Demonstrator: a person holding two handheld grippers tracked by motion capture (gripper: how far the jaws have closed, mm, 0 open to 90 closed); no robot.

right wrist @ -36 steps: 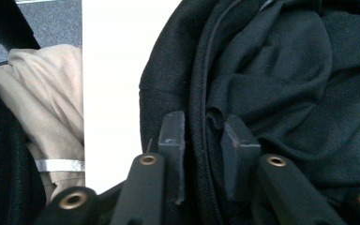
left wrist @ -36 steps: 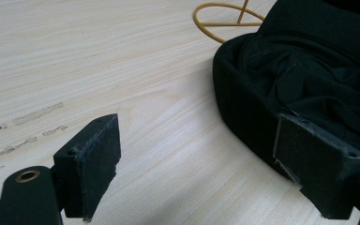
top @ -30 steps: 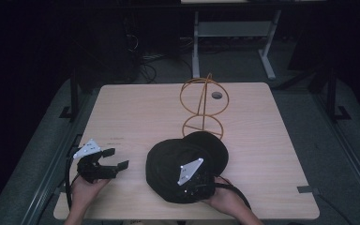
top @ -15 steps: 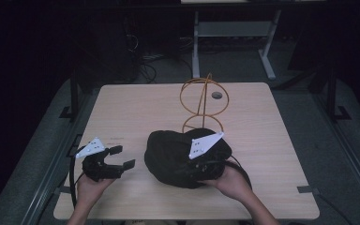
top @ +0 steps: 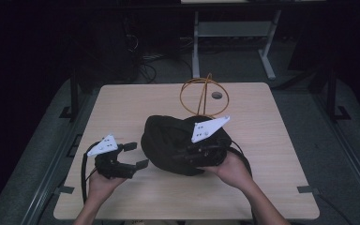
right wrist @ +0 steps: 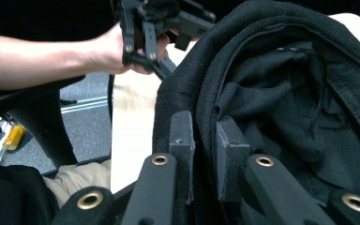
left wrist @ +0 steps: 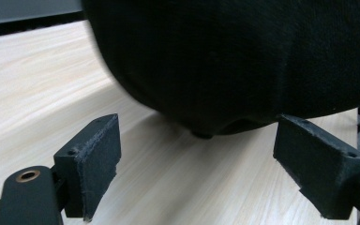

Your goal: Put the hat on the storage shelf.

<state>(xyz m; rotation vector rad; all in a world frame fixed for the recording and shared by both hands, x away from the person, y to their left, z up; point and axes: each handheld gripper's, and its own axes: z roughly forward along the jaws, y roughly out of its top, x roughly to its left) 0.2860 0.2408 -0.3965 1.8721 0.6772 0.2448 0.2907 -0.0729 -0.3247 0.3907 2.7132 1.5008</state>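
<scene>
- A black fabric hat (top: 168,145) lies in the middle of the light wooden surface (top: 272,131), a little toward the person's side.
- The right tongs (top: 190,154) are clamped on the edge of the hat; in the right gripper view the two black jaws stand close together with the fabric rim (right wrist: 206,136) pressed between them.
- In that same view the inside of the hat is open to the camera, with dark lining (right wrist: 281,93) in loose folds and a thin thread hanging in it.
- The right hand (top: 229,166) holds the tongs from the near side of the hat, and the grey three-cornered plate (top: 208,128) stands over the top of the hat.
- The left tongs (top: 136,154) are apart and hold nothing; in the left gripper view both pads (left wrist: 91,159) are wide from each other, with bare wood between them.
- In the left gripper view the hat (left wrist: 243,56) is just in front of the open jaws and seems slightly lifted from the wood at its lower edge; I cannot tell if the pads touch it.
- The left hand (top: 101,183) is near the front left part of the surface, just beside the hat.
- A thin orange wire stand (top: 201,96) with round hoops is upright behind the hat, near the far edge.
- A small round hole (top: 217,95) is in the surface beside the stand.
- Around the surface it is dark; a white desk frame (top: 229,33) is on the floor behind.
</scene>
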